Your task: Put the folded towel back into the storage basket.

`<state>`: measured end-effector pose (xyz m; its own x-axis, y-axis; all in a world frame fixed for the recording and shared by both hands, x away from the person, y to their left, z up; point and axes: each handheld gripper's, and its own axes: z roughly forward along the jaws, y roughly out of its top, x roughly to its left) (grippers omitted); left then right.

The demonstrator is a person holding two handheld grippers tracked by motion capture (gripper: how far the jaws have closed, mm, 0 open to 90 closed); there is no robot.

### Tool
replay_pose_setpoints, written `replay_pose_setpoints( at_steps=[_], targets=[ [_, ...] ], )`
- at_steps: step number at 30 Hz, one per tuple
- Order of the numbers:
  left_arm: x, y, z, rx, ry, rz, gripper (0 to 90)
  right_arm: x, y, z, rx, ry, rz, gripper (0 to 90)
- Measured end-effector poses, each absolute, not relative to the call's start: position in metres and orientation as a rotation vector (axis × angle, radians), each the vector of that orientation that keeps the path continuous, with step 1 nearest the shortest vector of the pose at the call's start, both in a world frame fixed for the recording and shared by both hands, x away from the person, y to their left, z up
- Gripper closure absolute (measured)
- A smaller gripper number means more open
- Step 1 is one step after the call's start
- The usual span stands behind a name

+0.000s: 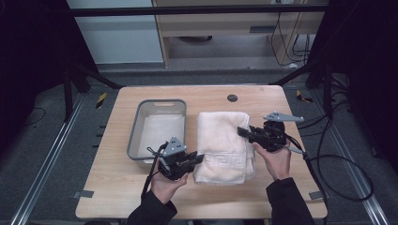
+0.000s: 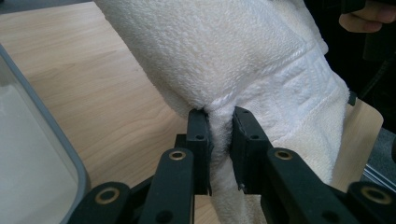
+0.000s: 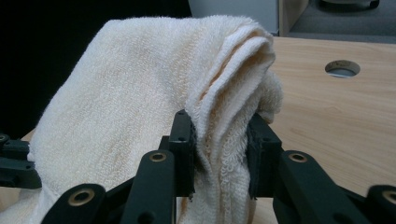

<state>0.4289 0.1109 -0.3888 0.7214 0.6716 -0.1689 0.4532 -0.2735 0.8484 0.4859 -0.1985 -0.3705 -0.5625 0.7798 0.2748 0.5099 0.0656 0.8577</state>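
On the pale wooden table [image 1: 117, 187], ringed by dark floor and cables, a folded cream towel [image 1: 224, 140] lies beside a grey bin [image 1: 136, 126]; the left gripper [image 2: 219, 135] is clamped on its patterned edge; the right gripper [image 3: 219, 140] pinches its bunched layers near a round table hole [image 3: 342, 68].

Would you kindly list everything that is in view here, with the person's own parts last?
towel: one, cream-white, folded, middle of the table, right of the bin, pinched at two edges.
bin: one, grey, rectangular, left half of the table.
table: one, light wood, with a round cable hole near its far edge.
left gripper: one, black, fingers shut on the towel's near left edge.
right gripper: one, black, fingers shut on the towel's right edge.
hands: two, in dark sleeves, at the near side.
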Motion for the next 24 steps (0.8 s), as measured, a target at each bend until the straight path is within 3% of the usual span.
replay_pose_setpoints(
  at_steps=[24],
  targets=[
    [0.434,0.141,-0.359,1.830,0.881,0.337,77.9,0.501,-0.168,-0.330,1.207,2.076,1.523,68.5]
  ],
)
